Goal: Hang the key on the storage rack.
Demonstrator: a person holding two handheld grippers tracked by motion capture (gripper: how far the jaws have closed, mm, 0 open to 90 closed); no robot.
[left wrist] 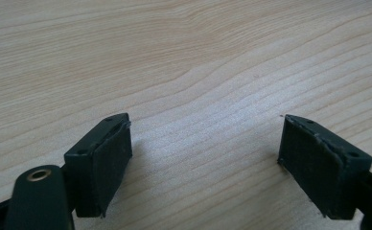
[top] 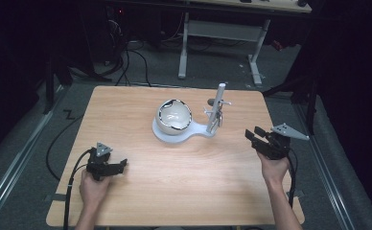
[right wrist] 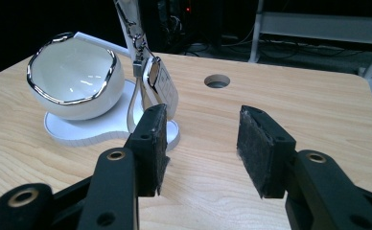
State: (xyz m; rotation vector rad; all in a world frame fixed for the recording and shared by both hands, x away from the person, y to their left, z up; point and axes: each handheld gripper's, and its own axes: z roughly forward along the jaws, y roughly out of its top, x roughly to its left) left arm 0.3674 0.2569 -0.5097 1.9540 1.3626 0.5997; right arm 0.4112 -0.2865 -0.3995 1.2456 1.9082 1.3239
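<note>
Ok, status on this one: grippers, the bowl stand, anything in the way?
Left gripper open, empty, low over table. Right gripper open, empty, facing stand. Bowl sits on stand, tag hangs from post. Path clear.

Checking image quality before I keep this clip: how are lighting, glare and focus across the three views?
High view: the table is evenly lit, surroundings fall to near black, slightly soft. Right gripper view: sharp, with bright reflections on the white bowl and its shiny rim, dark background. Left gripper view: bright wood grain crisp, soft shadows under the hand-held gripper's pads, no glare.
</note>
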